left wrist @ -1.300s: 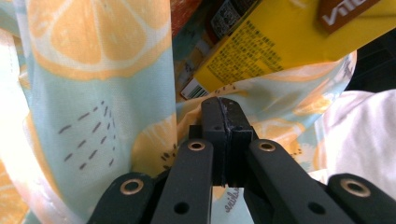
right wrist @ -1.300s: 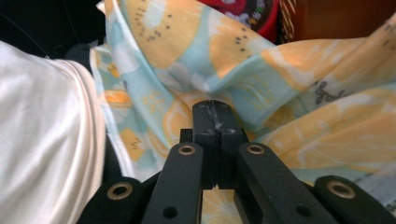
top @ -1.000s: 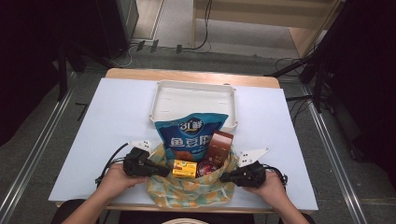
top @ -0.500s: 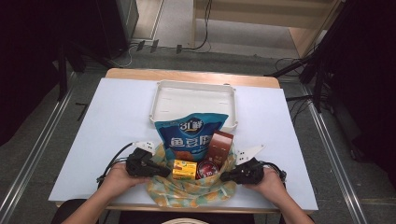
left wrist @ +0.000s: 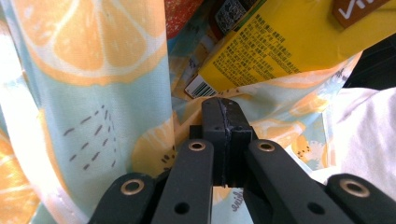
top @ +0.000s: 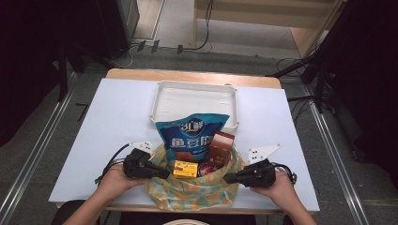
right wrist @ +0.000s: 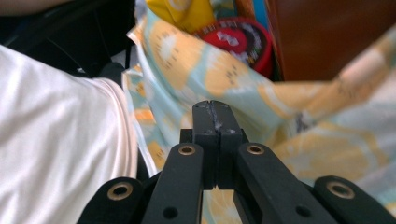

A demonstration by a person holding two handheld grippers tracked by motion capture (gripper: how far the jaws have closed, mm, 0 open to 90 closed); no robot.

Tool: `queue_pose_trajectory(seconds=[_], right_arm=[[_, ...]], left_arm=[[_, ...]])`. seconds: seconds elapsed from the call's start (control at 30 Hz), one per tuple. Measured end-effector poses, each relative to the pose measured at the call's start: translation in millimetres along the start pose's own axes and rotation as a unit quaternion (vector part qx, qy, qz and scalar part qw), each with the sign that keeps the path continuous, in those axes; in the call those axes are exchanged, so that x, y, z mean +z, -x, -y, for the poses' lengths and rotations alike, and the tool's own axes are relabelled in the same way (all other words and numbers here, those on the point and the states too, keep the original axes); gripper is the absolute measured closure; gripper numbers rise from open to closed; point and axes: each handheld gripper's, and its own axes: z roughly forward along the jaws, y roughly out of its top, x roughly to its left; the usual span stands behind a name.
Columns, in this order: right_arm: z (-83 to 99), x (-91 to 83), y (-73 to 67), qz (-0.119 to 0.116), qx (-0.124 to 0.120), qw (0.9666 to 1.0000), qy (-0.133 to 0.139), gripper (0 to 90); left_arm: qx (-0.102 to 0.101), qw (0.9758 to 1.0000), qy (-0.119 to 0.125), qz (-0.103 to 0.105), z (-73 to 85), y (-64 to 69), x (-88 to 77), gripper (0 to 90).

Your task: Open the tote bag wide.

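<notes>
A cloth bag [top: 187, 197] printed with orange slices lies open at the table's near edge. It holds a blue snack pouch [top: 190, 136], a brown box [top: 221, 145], a yellow box [top: 185, 168] and a red round tin [top: 206, 168]. My left gripper [top: 165, 175] is shut with its tips at the bag's left rim. In the left gripper view it [left wrist: 223, 105] rests against the cloth below the yellow box [left wrist: 280, 51]. My right gripper [top: 227, 178] is shut at the right rim, near the tin [right wrist: 238, 39]. Whether either pinches cloth is hidden.
A white tray [top: 195, 84] sits behind the bag, and the pouch leans over its near rim. The pale blue table top [top: 122, 122] spreads to both sides. A white garment [right wrist: 56, 140] of the person is close to the bag's near side.
The right hand has lifted slightly at the bag's right side. The left hand and the items in the bag have stayed put.
</notes>
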Motion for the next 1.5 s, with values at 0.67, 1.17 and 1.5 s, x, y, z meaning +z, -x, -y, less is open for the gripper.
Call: queue_pose_trajectory(seconds=[0.67, 1.17, 1.5], right_arm=[[-45.5, 6.7, -11.5, 0.041, -0.003, 0.9985, 0.035, 90.0], [-39.0, 30.3, -20.3, 0.024, -0.027, 0.9993, 0.009, 90.0], [-21.1, 28.7, -24.0, -0.003, -0.037, 0.9993, 0.0, 90.0]], left_arm=[[0.012, 0.9999, 0.001, 0.007, -1.9, 5.6, -3.7, 90.0], [0.01, 0.9999, 0.002, 0.009, -1.1, 4.8, -3.1, 90.0], [0.002, 0.9999, 0.01, 0.012, 0.6, 0.7, -4.8, 90.0]])
